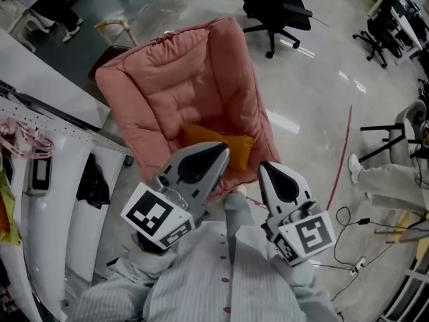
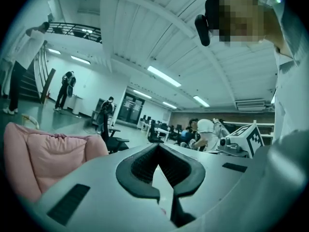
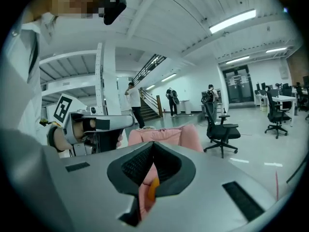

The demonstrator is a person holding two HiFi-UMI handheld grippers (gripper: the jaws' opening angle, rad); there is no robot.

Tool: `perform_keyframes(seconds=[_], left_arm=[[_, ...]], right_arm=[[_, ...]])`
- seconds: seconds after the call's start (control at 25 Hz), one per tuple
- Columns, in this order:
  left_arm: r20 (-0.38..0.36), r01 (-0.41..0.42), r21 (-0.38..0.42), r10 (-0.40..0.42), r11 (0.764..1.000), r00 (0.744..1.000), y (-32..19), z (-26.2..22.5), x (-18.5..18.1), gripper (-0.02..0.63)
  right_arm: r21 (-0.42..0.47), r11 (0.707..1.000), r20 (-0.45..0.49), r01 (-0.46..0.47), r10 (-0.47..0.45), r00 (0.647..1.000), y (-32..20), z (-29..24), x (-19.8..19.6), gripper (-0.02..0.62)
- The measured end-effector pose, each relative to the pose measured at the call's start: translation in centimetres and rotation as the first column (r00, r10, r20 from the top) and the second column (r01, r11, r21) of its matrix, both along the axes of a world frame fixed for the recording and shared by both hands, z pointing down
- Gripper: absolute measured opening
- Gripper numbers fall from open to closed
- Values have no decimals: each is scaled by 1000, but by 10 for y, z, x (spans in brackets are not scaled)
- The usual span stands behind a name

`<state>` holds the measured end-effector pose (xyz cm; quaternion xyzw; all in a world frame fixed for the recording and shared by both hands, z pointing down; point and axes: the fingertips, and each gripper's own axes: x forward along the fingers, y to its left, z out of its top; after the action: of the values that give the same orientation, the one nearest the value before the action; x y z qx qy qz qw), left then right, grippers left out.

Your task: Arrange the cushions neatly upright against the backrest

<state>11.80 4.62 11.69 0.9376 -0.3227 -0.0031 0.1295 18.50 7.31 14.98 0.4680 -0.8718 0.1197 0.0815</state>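
Note:
A pink padded armchair (image 1: 181, 86) stands on the floor ahead of me, with an orange cushion (image 1: 228, 143) lying flat on its seat near the front. My left gripper (image 1: 221, 149) and right gripper (image 1: 265, 170) hover side by side close to my chest, just short of the seat's front edge, both shut with nothing in them. In the left gripper view the armchair (image 2: 43, 163) sits low at the left, beyond the shut left gripper (image 2: 158, 145). In the right gripper view the armchair (image 3: 164, 135) rises behind the right gripper (image 3: 153, 143), and a sliver of the orange cushion (image 3: 152, 190) shows below.
White panels (image 1: 60, 180) lie along the left. Black office chairs (image 1: 278, 9) stand behind the armchair. A red line (image 1: 342, 146) and cables (image 1: 348, 220) run across the glossy floor at the right, beside a seated person's leg (image 1: 389, 176). People stand far off by the stairs.

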Motion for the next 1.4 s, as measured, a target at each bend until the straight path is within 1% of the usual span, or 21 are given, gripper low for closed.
perform_keyframes(seconds=[0.08, 0.2, 0.4, 0.56, 0.72, 0.88, 1.0, 1.12, 1.2, 1.4], left_arm=[[10, 65, -7, -65, 998, 998, -9, 2, 6, 11], [23, 155, -23, -155, 988, 988, -20, 9, 7, 11], [60, 289, -61, -285, 955, 957, -31, 29, -7, 11], [83, 360, -100, -353, 928, 932, -35, 46, -21, 11], [101, 388, -116, -378, 914, 920, -40, 59, -38, 11], [98, 396, -126, -386, 909, 917, -49, 67, -50, 11], [89, 398, -134, -389, 907, 917, -62, 72, -58, 11], [95, 387, -140, -376, 911, 922, -76, 78, -66, 11], [96, 379, -158, -367, 912, 925, -84, 87, -72, 11], [108, 371, -214, -356, 904, 928, -103, 117, -90, 11]], right_arm=[[-6, 998, 2, 66, -65, 998, -14, 2, 9, 12], [-22, 989, 4, 143, -143, 990, -32, 10, 18, 12], [-59, 965, 0, 256, -256, 967, -52, 26, 21, 12], [-97, 944, -1, 314, -316, 949, -60, 43, 17, 12], [-126, 931, -10, 342, -346, 938, -67, 56, 4, 12], [-139, 929, -1, 342, -346, 938, -76, 60, -6, 12], [-150, 933, -17, 328, -334, 942, -84, 62, -9, 12], [-163, 938, -29, 305, -313, 949, -95, 66, -13, 12], [-177, 941, -42, 288, -300, 953, -102, 73, -15, 12], [-210, 945, -77, 251, -272, 959, -121, 91, -20, 12]])
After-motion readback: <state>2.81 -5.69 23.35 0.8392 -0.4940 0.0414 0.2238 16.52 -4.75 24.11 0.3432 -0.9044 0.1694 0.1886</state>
